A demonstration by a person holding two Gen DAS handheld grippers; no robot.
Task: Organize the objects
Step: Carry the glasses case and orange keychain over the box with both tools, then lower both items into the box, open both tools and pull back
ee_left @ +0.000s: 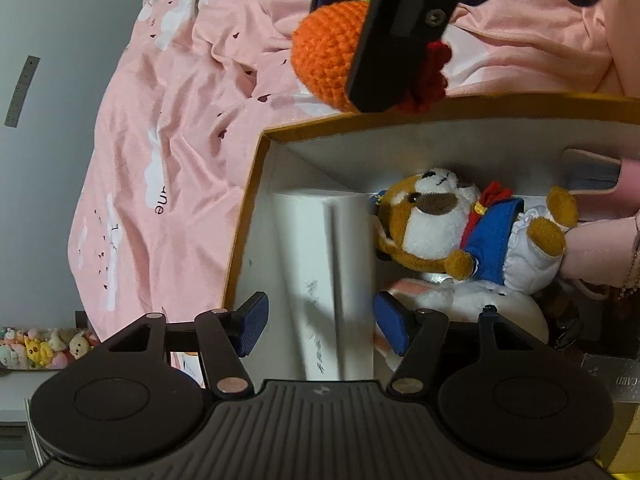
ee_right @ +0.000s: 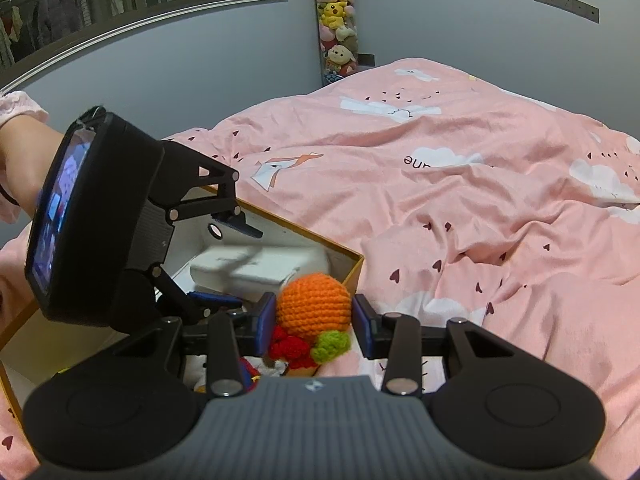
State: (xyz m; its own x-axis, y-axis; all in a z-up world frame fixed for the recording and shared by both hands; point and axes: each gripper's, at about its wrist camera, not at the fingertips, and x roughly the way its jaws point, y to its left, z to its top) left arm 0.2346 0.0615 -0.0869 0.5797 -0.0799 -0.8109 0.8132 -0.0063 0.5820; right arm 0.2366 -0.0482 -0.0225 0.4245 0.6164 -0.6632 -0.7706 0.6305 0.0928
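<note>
My right gripper (ee_right: 314,322) is shut on an orange crocheted toy (ee_right: 314,304) with red and green parts, held above the corner of an open cardboard box (ee_right: 352,264). In the left wrist view the same toy (ee_left: 328,56) hangs over the box rim (ee_left: 256,168). My left gripper (ee_left: 320,326) is open and empty, low inside the box, its fingers on either side of a white rectangular box (ee_left: 328,264). A brown and white plush dog in blue (ee_left: 464,224) lies in the box, with a white plush (ee_left: 500,308) beneath it.
The box sits on a bed with a rumpled pink duvet (ee_right: 460,200). A grey wall lies beyond, with a hanging column of plush toys (ee_right: 338,20). A pink-sleeved arm (ee_left: 600,248) reaches in at the box's right side.
</note>
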